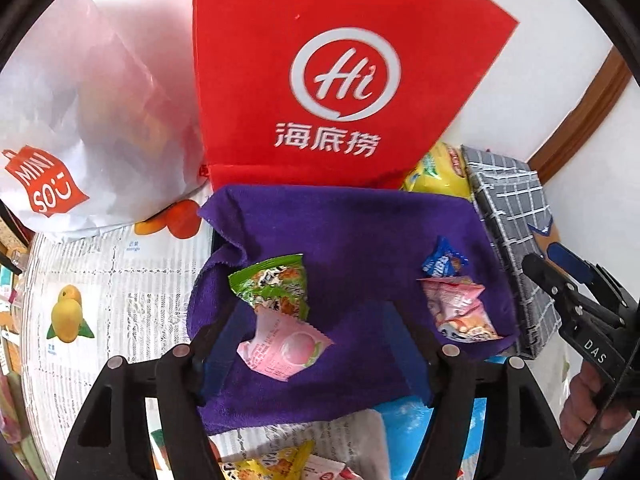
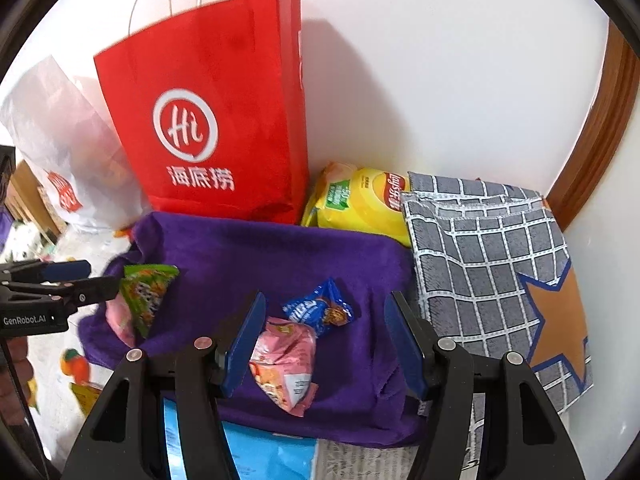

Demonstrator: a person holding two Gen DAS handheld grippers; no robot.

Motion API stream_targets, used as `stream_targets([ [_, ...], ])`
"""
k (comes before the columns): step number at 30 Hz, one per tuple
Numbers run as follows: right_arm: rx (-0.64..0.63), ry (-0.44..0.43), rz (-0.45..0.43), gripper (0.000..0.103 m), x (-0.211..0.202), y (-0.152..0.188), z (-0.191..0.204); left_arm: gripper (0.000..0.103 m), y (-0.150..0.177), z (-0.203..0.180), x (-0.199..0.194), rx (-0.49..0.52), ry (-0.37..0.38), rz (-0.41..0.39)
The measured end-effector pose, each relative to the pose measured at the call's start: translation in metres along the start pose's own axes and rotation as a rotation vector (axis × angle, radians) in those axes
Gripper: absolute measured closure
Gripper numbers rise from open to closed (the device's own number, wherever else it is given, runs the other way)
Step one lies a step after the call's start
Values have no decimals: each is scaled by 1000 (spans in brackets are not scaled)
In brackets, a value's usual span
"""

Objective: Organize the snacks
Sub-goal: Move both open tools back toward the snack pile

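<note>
Peering past my left claw (image 1: 308, 332), released above the pink packet (image 1: 284, 350); its finger hides purple towel (image 1: 360, 224); right claw (image 2: 324, 344) gapes, angled down.

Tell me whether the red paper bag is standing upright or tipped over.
Upright. The red paper bag stands on its base behind the purple towel, against the white wall, its string handles rising above the top edge.

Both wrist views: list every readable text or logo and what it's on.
"Hi" and "海底捞": red paper bag.
"MINISO": red logo on white plastic bag.
"GenRobot.AI": body of left gripper.
"DAS": body of right gripper.
Lay's logo: yellow chip bag; its small print is unreadable.
Snack packets, newsprint-pattern table cover: too small or blurred.
</note>
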State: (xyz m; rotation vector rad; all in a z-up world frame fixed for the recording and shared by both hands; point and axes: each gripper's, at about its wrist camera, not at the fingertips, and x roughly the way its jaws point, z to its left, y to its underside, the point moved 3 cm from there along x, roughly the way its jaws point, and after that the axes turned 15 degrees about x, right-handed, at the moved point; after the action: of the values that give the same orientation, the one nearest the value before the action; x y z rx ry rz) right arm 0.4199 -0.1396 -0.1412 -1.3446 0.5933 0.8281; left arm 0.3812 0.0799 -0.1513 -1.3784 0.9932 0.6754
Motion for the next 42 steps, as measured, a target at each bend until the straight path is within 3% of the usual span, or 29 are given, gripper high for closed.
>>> stream_targets([
  [2, 24, -4, -33, 36, -6, -2, -1, 34, -1, -5, -4, 18, 6, -6],
  [11, 42, -1, -143, 34, -35, -7, 3, 34, -3, -13, -20, 23, -8, -22],
  [16, 30, -52, -91, 32, -47, -5, 15, 34, -4, -16, -39, 43, -34, -65],
  [20, 43, -71, -113, 32, -66, 3, 20, 34, -5, -19, -59, 60, -35, -110],
  [29, 78, -47, -56, 32, -102, 67, 3, 34, -4, -33, -94, 76, 4, -160],
  [34, 88, -63, -32, 34, -124, 116, -4, 31, 1, -46, -130, 104, -17, -215],
  [37, 70, -56, -11, 34, -128, 143, -3, 27, 16, -53, -147, 129, -52, -235],
  [42, 67, -67, 22, 35, -122, 175, 1, 27, 62, -45, -151, 150, -104, -192],
])
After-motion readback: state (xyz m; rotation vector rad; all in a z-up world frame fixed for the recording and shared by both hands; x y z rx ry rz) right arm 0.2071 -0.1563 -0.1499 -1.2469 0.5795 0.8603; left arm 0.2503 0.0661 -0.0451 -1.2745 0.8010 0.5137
